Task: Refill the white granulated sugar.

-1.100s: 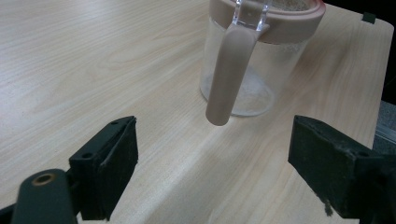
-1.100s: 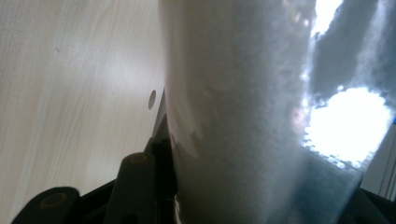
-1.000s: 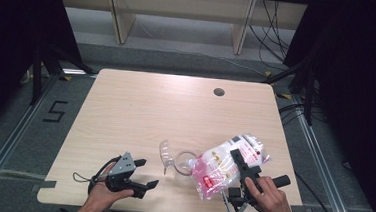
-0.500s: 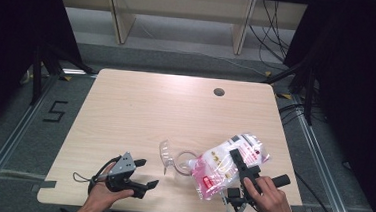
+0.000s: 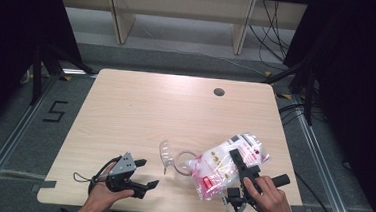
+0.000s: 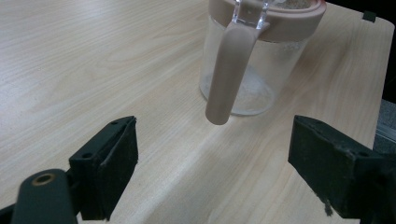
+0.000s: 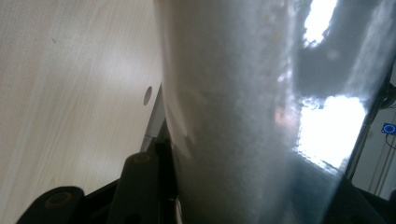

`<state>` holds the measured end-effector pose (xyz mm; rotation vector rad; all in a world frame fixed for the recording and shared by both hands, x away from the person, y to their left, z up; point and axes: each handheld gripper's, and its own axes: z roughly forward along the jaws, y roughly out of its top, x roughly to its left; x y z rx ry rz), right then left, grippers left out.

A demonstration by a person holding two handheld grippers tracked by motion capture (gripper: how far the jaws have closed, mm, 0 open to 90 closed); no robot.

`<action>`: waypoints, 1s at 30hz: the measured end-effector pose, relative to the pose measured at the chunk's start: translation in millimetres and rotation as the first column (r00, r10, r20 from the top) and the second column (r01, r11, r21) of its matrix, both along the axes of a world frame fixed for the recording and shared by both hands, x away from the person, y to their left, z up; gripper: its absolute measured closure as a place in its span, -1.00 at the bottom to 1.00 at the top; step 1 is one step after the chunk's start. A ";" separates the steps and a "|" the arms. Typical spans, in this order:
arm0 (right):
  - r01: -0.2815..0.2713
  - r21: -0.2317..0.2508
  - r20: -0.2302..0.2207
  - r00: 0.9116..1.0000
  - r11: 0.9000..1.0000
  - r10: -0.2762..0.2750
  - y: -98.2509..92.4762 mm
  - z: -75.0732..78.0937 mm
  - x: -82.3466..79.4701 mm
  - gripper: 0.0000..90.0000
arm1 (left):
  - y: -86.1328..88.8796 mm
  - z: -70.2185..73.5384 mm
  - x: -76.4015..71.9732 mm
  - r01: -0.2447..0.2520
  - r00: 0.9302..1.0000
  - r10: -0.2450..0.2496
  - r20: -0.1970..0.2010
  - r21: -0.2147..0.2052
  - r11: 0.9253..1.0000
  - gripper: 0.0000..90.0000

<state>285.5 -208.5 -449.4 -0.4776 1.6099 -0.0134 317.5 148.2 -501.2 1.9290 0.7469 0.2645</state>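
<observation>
High view: fixed above the near edge of the counter (image 5: pixel 140 107), facing forward and down, far enough to take in the whole top plus floor and shelving beyond. Left gripper view: mounted low on the left gripper (image 5: pixel 138 174), looking along its own black fingers (image 6: pixel 109 163) across the wood, close to a clear jar (image 6: pixel 254 60). Right gripper view: mounted on the right gripper (image 5: pixel 237 162), pressed up against a plastic bag (image 7: pixel 252 116), counter seen at left. Shared by all three: the wooden top; the jar (image 5: pixel 172 157) and bag (image 5: pixel 221 168) also seen from above.
</observation>
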 end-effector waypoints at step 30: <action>0.006 0.010 0.002 1.000 1.000 -0.006 -0.3 1.3 -0.1 0.34 | 1.8 0.9 1.6 0.014 1.000 -0.014 0.016 0.012 1.000 -0.65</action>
